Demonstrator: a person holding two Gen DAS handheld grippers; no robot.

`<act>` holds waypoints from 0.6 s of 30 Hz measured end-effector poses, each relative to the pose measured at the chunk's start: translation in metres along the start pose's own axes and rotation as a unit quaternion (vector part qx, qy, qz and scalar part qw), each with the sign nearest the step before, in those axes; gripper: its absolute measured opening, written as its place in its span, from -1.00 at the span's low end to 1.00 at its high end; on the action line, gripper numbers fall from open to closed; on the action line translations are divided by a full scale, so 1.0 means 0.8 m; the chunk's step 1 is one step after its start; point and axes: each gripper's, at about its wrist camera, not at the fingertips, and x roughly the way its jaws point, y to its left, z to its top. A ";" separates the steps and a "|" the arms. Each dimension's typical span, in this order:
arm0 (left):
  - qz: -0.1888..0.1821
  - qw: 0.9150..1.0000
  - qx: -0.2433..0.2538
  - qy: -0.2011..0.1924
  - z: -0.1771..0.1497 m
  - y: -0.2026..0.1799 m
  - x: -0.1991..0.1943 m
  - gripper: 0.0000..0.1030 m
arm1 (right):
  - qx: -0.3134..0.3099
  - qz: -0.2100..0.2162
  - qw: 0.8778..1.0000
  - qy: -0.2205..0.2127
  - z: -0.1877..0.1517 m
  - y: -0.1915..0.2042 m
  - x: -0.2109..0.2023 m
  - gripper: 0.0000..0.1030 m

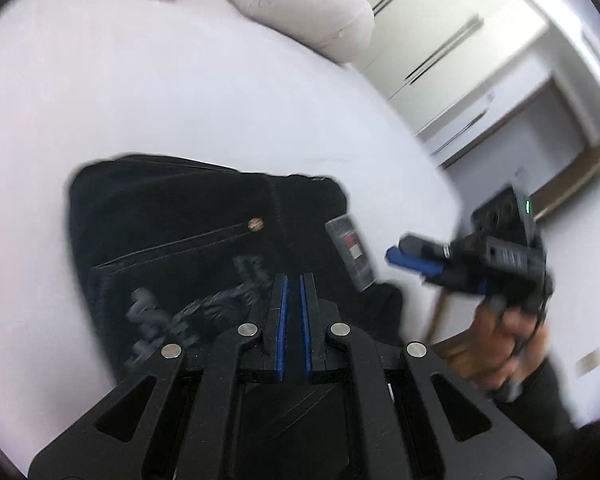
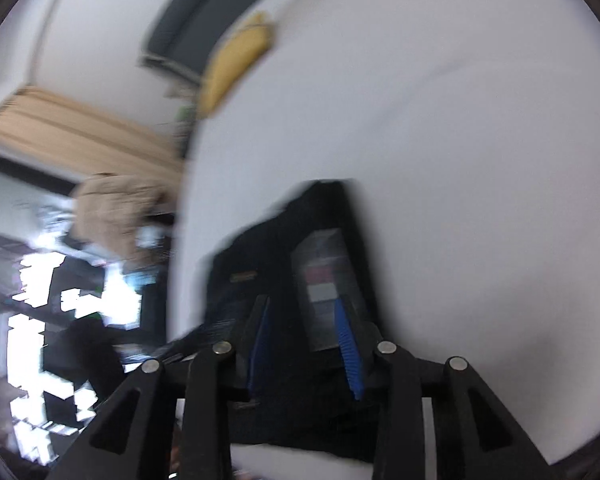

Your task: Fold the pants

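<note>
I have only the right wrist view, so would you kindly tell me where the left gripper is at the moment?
Observer: The left gripper is over the folded black pants, with its fingers nearly together.
Operator: Thank you. Is it gripping any cloth?
Observer: Nothing shows between the fingers. A grey print on the pants lies just to its left in that view.
Operator: Is there a landmark on the pants that I cannot see?
Observer: Yes, a small brown button sits at the end of a pocket seam.
</note>
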 end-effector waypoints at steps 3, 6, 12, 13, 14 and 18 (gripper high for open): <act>-0.043 0.998 -0.030 0.026 0.013 0.027 0.018 -0.90 | -0.020 0.036 0.999 0.031 -0.004 0.021 0.023 -0.73; -0.069 0.992 -0.088 0.054 0.006 0.064 0.038 -0.90 | 0.011 0.023 0.997 0.071 -0.012 -0.008 0.062 -0.89; -0.055 0.996 -0.051 0.046 -0.033 0.063 0.016 -0.90 | 0.055 0.038 0.997 0.049 -0.037 -0.062 0.062 -1.00; -0.048 0.997 -0.035 0.041 -0.043 0.059 0.011 -0.90 | 0.049 0.035 0.997 0.048 -0.038 -0.060 0.061 -1.00; -0.044 0.998 -0.026 0.039 -0.050 0.055 0.008 -0.90 | 0.043 0.035 0.997 0.046 -0.039 -0.060 0.061 -1.00; -0.040 0.999 0.002 0.021 -0.091 0.048 -0.016 -0.90 | 0.040 0.048 0.997 0.039 -0.040 -0.067 0.058 -1.00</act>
